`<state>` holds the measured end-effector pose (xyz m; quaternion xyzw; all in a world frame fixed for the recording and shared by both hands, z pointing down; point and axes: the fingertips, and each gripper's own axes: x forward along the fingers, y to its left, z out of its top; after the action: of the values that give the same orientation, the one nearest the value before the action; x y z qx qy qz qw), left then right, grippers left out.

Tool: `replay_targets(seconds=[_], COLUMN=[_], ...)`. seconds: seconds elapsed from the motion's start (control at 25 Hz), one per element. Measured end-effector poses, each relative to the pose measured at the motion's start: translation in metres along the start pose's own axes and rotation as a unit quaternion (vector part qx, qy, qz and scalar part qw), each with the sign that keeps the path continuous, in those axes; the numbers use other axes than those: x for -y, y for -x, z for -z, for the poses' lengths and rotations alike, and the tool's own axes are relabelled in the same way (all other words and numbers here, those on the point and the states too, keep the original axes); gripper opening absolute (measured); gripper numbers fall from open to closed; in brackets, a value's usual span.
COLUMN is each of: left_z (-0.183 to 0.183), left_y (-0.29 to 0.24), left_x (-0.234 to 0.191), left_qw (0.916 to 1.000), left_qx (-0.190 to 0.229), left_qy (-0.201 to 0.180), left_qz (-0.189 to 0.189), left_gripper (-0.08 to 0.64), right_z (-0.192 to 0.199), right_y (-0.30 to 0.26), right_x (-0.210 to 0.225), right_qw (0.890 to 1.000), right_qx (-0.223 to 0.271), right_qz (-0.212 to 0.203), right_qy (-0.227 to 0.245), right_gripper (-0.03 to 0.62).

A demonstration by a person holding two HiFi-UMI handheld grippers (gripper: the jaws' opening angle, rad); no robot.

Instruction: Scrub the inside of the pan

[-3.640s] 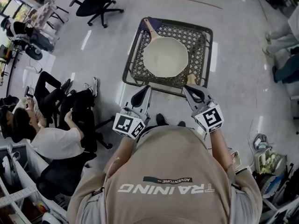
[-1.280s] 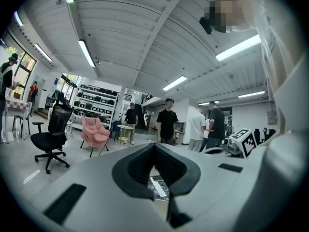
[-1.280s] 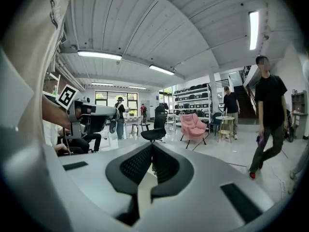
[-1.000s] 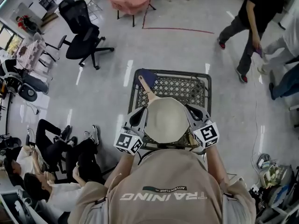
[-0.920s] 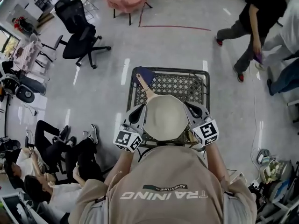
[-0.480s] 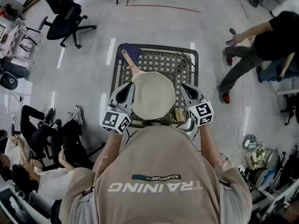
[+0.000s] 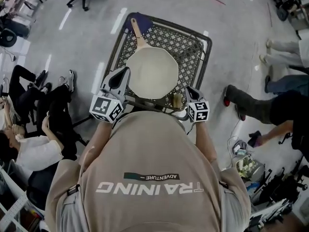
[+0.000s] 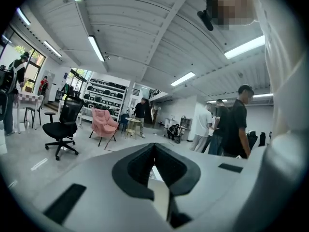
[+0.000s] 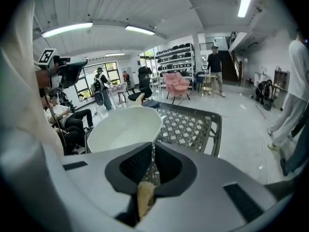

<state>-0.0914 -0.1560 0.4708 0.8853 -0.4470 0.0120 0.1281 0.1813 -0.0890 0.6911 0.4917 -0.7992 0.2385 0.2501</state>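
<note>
Head view is showing the cream pan (image 7: pixel 152 73) sitting open side up on the mesh desk (image 7: pixel 193 45), its handle pointing away. The left gripper (image 7: pixel 124 73), fingers pressed together, is sitting at the pan's left rim, probably to steady it. The right gripper (image 7: pixel 189 91), fingers likewise closed with nothing gripped, is hovering just beside the sponge (image 7: pixel 177 100), which it is likely needing for scrubbing.

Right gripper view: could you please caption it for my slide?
Closed right gripper over mesh table, white pan ahead, tan sponge at its jaws.
</note>
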Motion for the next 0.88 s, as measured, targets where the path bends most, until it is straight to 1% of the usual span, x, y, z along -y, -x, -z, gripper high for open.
replay_targets(seconds=[0.08, 0.12, 0.16, 0.2, 0.28, 0.44, 0.56, 0.68, 0.88], left_z=[-0.001, 0.0, 0.002, 0.004, 0.007, 0.007, 0.006, 0.002, -0.001], left_y=[0.005, 0.007, 0.01, 0.013, 0.016, 0.022, 0.021, 0.018, 0.015], left_x=[-0.001, -0.001, -0.001, -0.001, -0.002, -0.002, -0.003, -0.006, -0.011], left_qw=[1.0, 0.9999, 0.9999, 0.9998, 0.9997, 0.9996, 0.9996, 0.9996, 0.9993], left_qx=[0.001, 0.0, -0.003, -0.007, -0.011, -0.015, -0.016, -0.016, -0.026], left_qy=[-0.001, -0.002, -0.003, -0.005, -0.007, -0.007, -0.011, -0.013, -0.02], left_qz=[-0.009, -0.012, -0.015, -0.016, -0.019, -0.022, -0.021, -0.021, -0.02], left_gripper=[0.017, 0.018, 0.017, 0.017, 0.018, 0.018, 0.017, 0.017, 0.018], right_z=[0.03, 0.044, 0.058, 0.069, 0.085, 0.115, 0.135, 0.143, 0.149], right_y=[-0.007, -0.01, -0.013, -0.015, -0.019, -0.029, -0.033, -0.037, -0.049], right_x=[-0.002, -0.004, -0.006, -0.008, -0.012, -0.027, -0.033, -0.034, -0.03], right_qw=[0.999, 0.998, 0.997, 0.995, 0.992, 0.983, 0.976, 0.972, 0.97], right_qx=[-0.034, -0.052, -0.068, -0.081, -0.103, -0.159, -0.194, -0.21, -0.221], right_qz=[-0.01, -0.017, -0.023, -0.027, -0.032, -0.053, -0.056, -0.053, -0.037], right_qy=[-0.018, -0.029, -0.042, -0.053, -0.067, -0.078, -0.082, -0.087, -0.094], right_gripper=[0.029, 0.073, 0.132, 0.147, 0.147, 0.183, 0.184, 0.185, 0.185])
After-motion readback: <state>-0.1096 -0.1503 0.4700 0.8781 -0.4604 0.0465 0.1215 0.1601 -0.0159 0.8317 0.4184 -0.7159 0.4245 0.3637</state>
